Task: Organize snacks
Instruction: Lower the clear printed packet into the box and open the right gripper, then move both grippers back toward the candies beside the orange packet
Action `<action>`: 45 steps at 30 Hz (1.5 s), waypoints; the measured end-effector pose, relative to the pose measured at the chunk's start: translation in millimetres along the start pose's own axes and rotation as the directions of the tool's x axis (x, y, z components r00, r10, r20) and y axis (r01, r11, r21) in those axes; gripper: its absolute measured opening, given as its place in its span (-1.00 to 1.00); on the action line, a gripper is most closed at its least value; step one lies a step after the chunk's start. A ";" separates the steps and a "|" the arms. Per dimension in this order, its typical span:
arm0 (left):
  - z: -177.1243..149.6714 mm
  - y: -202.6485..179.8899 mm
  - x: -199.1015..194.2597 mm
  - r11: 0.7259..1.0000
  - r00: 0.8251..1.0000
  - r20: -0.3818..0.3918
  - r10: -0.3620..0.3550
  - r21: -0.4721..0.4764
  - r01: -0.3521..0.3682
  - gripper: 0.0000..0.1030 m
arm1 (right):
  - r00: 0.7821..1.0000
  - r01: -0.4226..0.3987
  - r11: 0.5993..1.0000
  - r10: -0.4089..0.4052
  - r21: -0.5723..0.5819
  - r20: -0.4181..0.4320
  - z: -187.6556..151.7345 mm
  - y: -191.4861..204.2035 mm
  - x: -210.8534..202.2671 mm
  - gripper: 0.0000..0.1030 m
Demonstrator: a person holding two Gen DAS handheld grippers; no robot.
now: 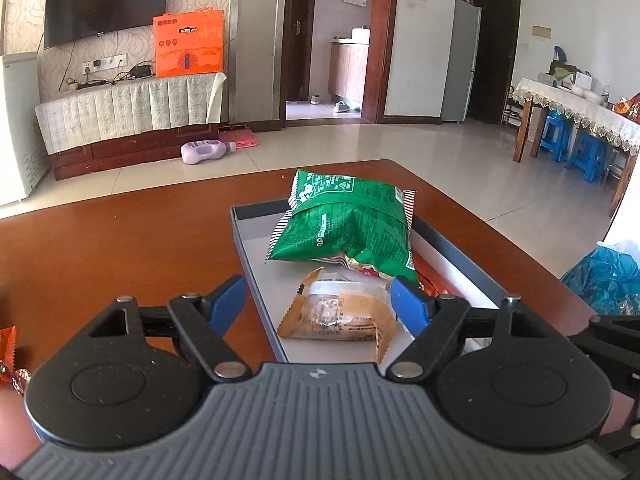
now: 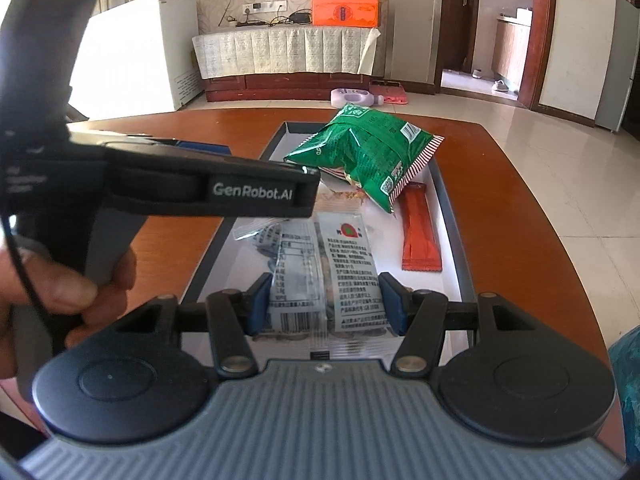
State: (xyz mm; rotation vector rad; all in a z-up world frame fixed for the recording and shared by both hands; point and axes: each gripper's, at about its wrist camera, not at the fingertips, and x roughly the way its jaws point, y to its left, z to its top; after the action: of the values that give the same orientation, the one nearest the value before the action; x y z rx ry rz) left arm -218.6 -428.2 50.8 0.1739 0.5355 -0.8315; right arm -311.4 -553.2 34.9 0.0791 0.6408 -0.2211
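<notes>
A shallow grey tray (image 1: 256, 264) (image 2: 452, 216) lies on the brown table. In it a green snack bag (image 1: 348, 224) (image 2: 368, 152) rests at the far end, an orange flat packet (image 2: 420, 232) lies along the right wall, and a tan wrapped snack (image 1: 340, 312) lies near the front. My left gripper (image 1: 318, 304) is open, empty, its fingers on either side of the tan snack. My right gripper (image 2: 324, 302) is shut on a clear printed snack packet (image 2: 324, 276) held over the tray's near end. The left gripper's body (image 2: 160, 184) crosses the right wrist view.
Orange wrapped sweets (image 1: 10, 356) lie at the table's left edge. A blue plastic bag (image 1: 608, 280) sits at the right edge. Beyond the table are a TV cabinet (image 1: 128, 120), a purple bottle on the floor (image 1: 206, 151), and a dining table with blue stools (image 1: 576, 120).
</notes>
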 end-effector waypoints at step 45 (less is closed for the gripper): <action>-5.7 104.2 -104.7 0.985 0.981 0.101 0.164 -0.064 -0.158 0.76 | 0.975 -0.137 0.987 0.150 -0.084 0.167 24.6 97.2 -22.4 0.41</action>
State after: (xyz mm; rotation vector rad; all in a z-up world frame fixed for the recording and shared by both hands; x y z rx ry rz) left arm -201.1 -287.9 93.9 0.1197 0.4385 -0.6638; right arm -292.2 -458.1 68.5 0.0358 0.4675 -0.0636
